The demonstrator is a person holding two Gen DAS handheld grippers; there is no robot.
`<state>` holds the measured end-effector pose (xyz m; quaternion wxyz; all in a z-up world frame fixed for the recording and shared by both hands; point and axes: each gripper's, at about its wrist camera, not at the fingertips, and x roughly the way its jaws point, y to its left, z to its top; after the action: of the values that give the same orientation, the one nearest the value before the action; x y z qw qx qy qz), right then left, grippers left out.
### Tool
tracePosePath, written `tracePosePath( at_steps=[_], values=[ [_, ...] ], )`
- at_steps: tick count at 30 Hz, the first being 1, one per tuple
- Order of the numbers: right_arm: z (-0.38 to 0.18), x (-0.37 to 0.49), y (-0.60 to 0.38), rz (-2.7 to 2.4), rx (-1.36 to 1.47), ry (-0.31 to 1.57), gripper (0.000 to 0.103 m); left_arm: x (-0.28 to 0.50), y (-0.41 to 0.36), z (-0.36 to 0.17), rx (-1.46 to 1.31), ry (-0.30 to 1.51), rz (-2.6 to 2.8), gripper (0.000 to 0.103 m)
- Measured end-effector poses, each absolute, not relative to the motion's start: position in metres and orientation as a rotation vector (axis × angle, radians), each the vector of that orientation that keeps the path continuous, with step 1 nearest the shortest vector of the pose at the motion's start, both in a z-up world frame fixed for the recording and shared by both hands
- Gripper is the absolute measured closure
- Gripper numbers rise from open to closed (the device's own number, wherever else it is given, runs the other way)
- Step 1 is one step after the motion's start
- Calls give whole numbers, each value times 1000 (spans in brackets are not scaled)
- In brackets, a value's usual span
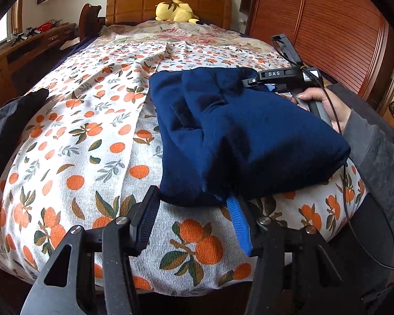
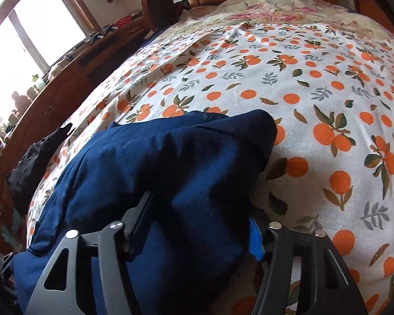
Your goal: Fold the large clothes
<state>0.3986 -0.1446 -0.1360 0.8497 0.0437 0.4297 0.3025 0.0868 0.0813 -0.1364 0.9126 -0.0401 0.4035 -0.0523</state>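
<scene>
You're working over a big wooden-framed bed [image 1: 168, 2] that's wearing a white cotton sheet printed with oranges and green leaves [image 1: 86, 141], and that sheet is taking up most of both views. Sitting on it toward your side is the navy blue knit garment [image 1: 223, 136], already bundled into a thick folded block, with its near edge lying right by the foot of the bed. Off to the left edge of the sheet a crumpled black piece of clothing [image 1: 10, 123] is lying well apart from the blue one. Up by the headboard a yellow plush toy [image 1: 176, 11] is resting on a floral pink cover.

Your left gripper [image 1: 194, 204] is hovering at the near hem of the navy bundle, jaws spread apart, with the fabric edge poking in between them but not pinched as far as I can see. Your right gripper [image 2: 199, 218] is straddling a fat fold of the same garment; the cloth is filling the gap, though whether the pads are actually squeezing it I can't tell.
</scene>
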Motion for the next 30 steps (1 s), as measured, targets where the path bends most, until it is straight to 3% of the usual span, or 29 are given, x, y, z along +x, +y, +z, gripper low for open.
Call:
tracePosePath(
  at_steps=[12, 17, 20, 21, 23, 24, 25, 30],
  values=[
    [-138, 390, -146, 636, 88, 892, 56, 95, 78, -142, -51, 851, -82, 53],
    [-140, 391, -145, 640, 94, 905, 48, 99, 78, -144, -56, 856, -93, 55],
    [-141, 390, -141, 661, 84, 917, 42, 99, 78, -145, -68, 856, -104, 62],
    [-140, 390, -139, 663, 81, 917, 44, 100, 78, -145, -70, 854, -102, 72],
    [-138, 389, -137, 672, 73, 912, 54, 100, 80, -145, -95, 857, -113, 83],
    [-135, 389, -137, 675, 72, 901, 71, 100, 80, -144, -104, 856, -118, 87],
    [-132, 388, -138, 683, 78, 889, 80, 99, 79, -142, -102, 851, -120, 88],
    [-92, 362, -139, 661, 61, 732, 86, 89, 82, -122, -151, 751, -149, 92]
  ],
)
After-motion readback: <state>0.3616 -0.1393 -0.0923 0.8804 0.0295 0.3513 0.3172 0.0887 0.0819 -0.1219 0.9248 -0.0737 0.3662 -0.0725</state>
